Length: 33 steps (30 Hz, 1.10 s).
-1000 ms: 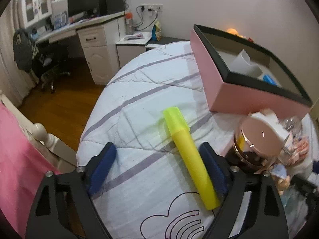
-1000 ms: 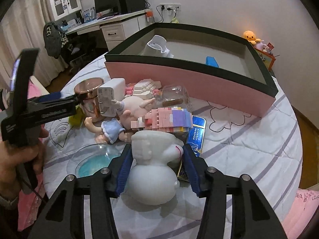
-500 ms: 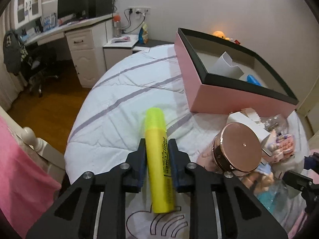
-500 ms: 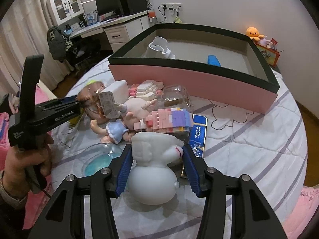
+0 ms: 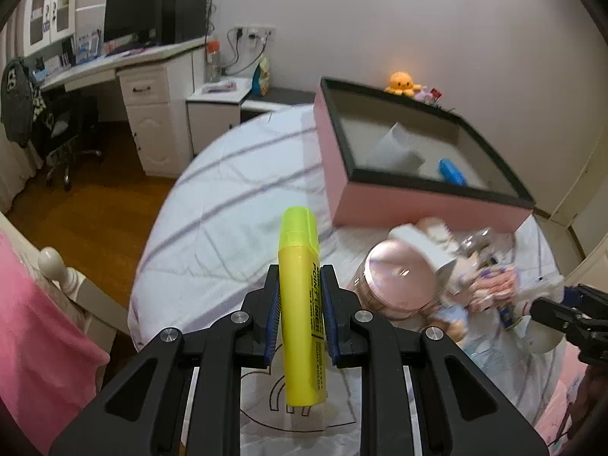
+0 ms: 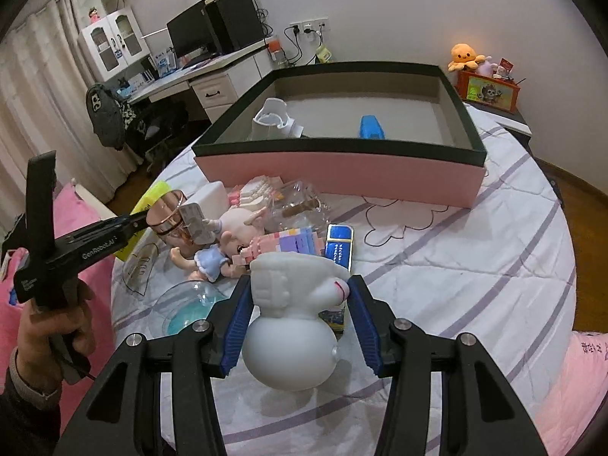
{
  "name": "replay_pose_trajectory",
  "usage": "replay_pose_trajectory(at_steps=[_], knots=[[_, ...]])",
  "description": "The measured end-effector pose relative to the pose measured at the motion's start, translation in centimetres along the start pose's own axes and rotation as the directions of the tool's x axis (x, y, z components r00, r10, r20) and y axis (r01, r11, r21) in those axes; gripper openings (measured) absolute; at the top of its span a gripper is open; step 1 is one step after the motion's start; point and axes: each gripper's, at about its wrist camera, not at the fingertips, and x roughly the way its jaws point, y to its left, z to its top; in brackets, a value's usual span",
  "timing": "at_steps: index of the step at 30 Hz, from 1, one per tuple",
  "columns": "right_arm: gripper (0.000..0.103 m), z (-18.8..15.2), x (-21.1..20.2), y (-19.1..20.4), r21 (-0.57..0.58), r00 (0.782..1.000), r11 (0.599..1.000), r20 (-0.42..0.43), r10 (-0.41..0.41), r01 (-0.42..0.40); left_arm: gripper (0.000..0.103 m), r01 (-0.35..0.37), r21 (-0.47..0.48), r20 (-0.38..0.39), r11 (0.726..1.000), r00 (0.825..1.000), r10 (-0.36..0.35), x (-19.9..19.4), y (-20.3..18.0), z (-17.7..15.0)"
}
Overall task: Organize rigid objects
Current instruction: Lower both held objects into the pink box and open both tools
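We hold highlighter clamped in left gripper, frame centre; right gripper squeezes white figure. Box upper frame holds two items; pile remains.

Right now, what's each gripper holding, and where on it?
Left gripper: yellow highlighter, clamped mid-barrel, cap end forward. Right gripper: white figurine, gripped at its sides.

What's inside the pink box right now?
Inside the box: a white holder and a blue item. The near wall hides the floor strip behind it.
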Motion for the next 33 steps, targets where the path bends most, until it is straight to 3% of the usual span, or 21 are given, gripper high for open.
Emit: replay_pose_trajectory(at_steps=[11,19,26,33], knots=[[0.051,3.5,-1.8,-0.8,-0.008,0.996,1.000,0.089,0.011,-0.010,0.020,0.062,0.068,0.104,0.996,0.992,-0.069,-2.2,-2.4,5.4],[0.051,11.5,-1.8,-3.1,-0.032,0.977,0.999,0.209,-0.036,0.043,0.020,0.117,0.136,0.152,0.984,0.979,-0.137,-0.3,-4.5,12.4],[0.051,17.2,2.4,-5.6,-0.011,0.978,0.997,0.197,-0.072,0.075,0.020,0.180,0.127,0.062,0.975,0.980,-0.189,7.4,-6.4,18.5],[0.051,19.4,8.3,-7.6,0.018,0.990,0.994,0.098,-0.105,0.104,0.020,0.189,0.135,-0.039,0.973,0.982,-0.186,13.5,-8.3,20.4]])
